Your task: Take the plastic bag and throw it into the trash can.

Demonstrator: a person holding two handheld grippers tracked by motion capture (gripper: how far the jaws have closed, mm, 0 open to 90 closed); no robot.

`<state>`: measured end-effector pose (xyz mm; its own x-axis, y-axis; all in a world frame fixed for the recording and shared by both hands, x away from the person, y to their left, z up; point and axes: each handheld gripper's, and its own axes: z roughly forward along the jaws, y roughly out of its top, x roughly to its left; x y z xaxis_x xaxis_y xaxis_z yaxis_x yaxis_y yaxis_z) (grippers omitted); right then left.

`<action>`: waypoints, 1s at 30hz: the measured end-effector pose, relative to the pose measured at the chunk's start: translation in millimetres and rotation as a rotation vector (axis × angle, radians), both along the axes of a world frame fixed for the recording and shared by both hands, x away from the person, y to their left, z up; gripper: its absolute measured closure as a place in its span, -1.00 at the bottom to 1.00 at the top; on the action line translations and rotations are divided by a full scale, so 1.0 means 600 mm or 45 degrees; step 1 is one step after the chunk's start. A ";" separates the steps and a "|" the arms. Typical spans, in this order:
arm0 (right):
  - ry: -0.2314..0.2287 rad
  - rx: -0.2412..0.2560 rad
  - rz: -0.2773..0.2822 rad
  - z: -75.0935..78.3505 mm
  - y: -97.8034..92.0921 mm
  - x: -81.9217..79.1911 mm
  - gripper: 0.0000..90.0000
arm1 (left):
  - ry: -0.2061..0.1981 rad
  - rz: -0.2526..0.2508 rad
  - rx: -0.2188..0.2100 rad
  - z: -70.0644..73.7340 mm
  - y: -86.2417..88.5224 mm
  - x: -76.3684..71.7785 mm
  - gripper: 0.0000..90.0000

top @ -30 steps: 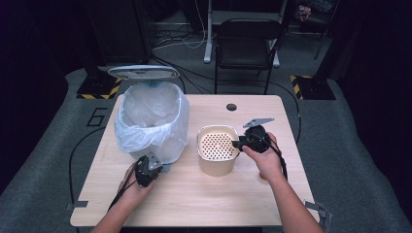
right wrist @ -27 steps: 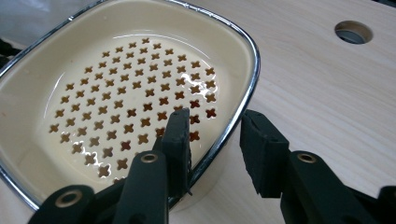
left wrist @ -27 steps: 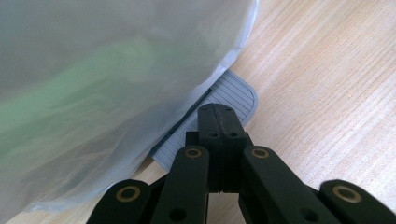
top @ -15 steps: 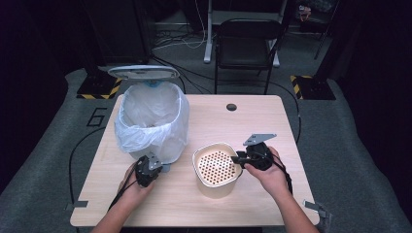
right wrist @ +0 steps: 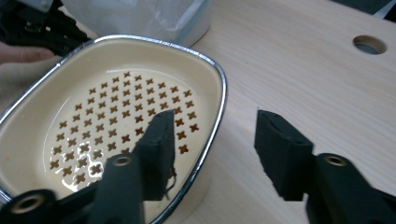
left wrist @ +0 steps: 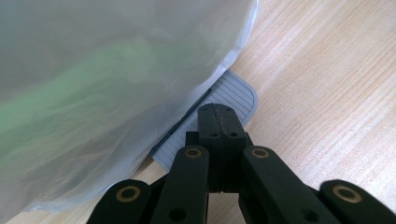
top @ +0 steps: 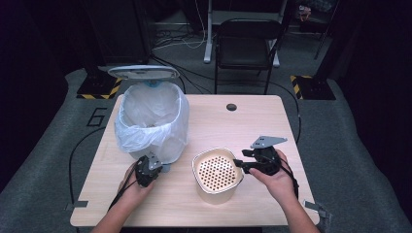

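Right tool (top: 239,165), seen from the high view, is set at the right rim of the perforated basket (top: 217,174) on the table (top: 243,121), the basket lying to its left; the left tool (top: 154,164) is held at the bin (top: 151,121) base. Left gripper view: jaws are closed together over the grey pedal (left wrist: 233,93). Right gripper view: jaws stand apart astride the basket rim (right wrist: 219,116), unclamped.

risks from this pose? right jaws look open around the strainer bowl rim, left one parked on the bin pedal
1. The right gripper straddles the bowl rim with its jaws open; lifting now would leave the bowl behind or tip it.
2. The left gripper, shut, rests on the bin pedal; if it slips off, the raised lid may drop.
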<state>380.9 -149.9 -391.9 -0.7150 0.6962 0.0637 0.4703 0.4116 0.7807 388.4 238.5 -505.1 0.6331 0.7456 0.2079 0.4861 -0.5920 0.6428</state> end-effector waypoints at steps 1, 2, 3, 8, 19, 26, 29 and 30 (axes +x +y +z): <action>-0.011 0.004 -0.008 0.003 -0.004 0.000 -0.10 | 0.000 0.001 -0.001 0.000 0.000 0.000 1.00; -0.020 0.014 -0.022 0.006 -0.008 0.001 -0.17 | 0.002 -0.003 -0.003 0.000 0.000 0.000 1.00; -0.025 0.022 -0.034 0.008 -0.013 0.001 -0.21 | 0.004 -0.003 -0.005 0.000 0.000 0.000 1.00; -0.040 0.036 -0.072 0.012 -0.034 0.002 -0.38 | 0.003 -0.002 -0.002 0.000 0.000 0.000 1.00; -0.015 0.044 -0.134 0.002 -0.064 -0.004 -0.70 | 0.007 -0.004 0.010 0.003 0.003 0.001 1.00; -0.042 0.050 -0.232 0.000 -0.087 -0.010 -0.97 | 0.005 -0.006 0.010 0.003 0.003 0.002 1.00; -0.034 0.077 -0.245 0.000 -0.098 -0.013 -1.00 | 0.005 -0.008 0.008 0.002 0.003 0.002 1.00; -0.033 0.083 -0.249 0.000 -0.101 -0.013 -1.00 | 0.006 -0.008 0.007 0.002 0.004 0.001 1.00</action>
